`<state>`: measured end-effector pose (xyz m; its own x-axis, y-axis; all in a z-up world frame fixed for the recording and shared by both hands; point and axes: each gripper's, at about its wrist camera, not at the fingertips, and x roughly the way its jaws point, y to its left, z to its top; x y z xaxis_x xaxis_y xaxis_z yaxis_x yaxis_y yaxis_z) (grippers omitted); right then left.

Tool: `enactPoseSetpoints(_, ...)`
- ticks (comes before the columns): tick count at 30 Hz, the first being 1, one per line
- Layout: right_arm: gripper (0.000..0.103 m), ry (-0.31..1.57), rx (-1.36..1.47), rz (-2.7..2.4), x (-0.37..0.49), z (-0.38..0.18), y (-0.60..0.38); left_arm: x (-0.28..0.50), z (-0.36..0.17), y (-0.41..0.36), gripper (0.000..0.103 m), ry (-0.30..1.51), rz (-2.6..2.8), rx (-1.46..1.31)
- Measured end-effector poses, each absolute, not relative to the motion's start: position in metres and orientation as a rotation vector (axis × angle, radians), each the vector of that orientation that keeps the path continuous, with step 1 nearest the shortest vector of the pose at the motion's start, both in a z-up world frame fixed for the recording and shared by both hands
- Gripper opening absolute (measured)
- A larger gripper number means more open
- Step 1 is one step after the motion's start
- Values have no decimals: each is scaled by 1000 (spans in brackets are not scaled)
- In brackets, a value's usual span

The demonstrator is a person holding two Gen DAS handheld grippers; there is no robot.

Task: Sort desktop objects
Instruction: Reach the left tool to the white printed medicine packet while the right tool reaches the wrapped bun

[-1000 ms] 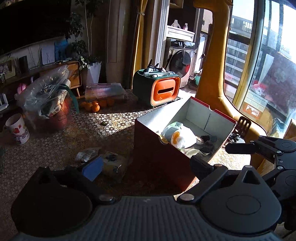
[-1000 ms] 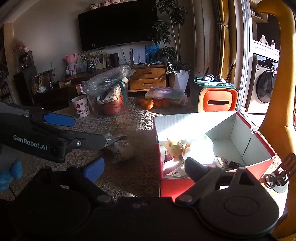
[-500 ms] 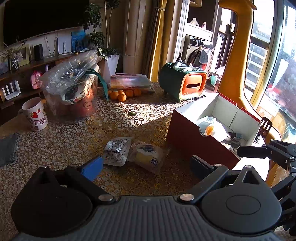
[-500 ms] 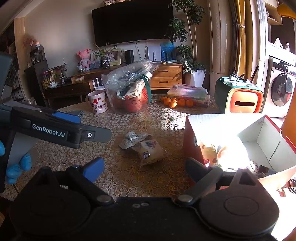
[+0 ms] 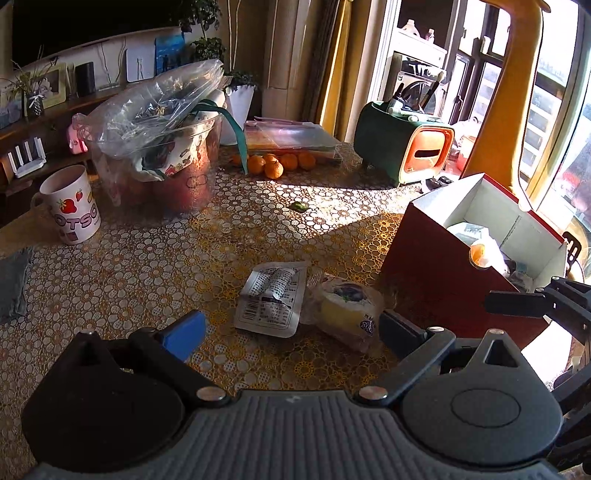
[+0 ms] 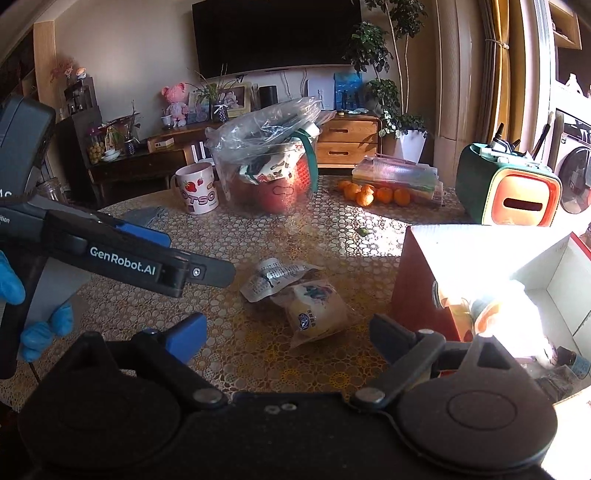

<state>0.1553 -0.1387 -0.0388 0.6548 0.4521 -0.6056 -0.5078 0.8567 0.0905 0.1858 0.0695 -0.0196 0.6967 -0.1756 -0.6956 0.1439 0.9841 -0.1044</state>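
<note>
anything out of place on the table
Two packets lie loose beside the red box: a flat pouch and a bread pack, overlapping. A small green scrap sits alone mid-table. Nothing looks spilled.

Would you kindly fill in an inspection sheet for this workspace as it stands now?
Surface: table under a patterned cloth, part sunlit.
Job's things: silver sachet and wrapped bun side by side; red box open, holding items.
Clutter: mug, bagged tub, oranges, green organiser.
Grippers: left gripper and right gripper open, empty.
Cables: nothing seen.
Surroundings: television, cabinet, plants, window.
</note>
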Motion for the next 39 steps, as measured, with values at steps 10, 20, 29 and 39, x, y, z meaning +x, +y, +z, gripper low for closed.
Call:
enactPoseSetpoints(10, 95, 696, -131, 572, 188, -63, -119, 230, -46, 80, 101, 815, -165, -32)
enactPoseSetpoints(20, 94, 723, -156, 592, 218, -84, -102, 267, -63, 80, 101, 840, -198, 17)
enactPoseSetpoints(29, 94, 755, -168, 589, 238, -102, -94, 301, -89, 65, 101, 890, -222, 27)
enactPoseSetpoints(39, 93, 768, -175, 557, 256, -120, -91, 323, -115, 66, 101, 949, -238, -10)
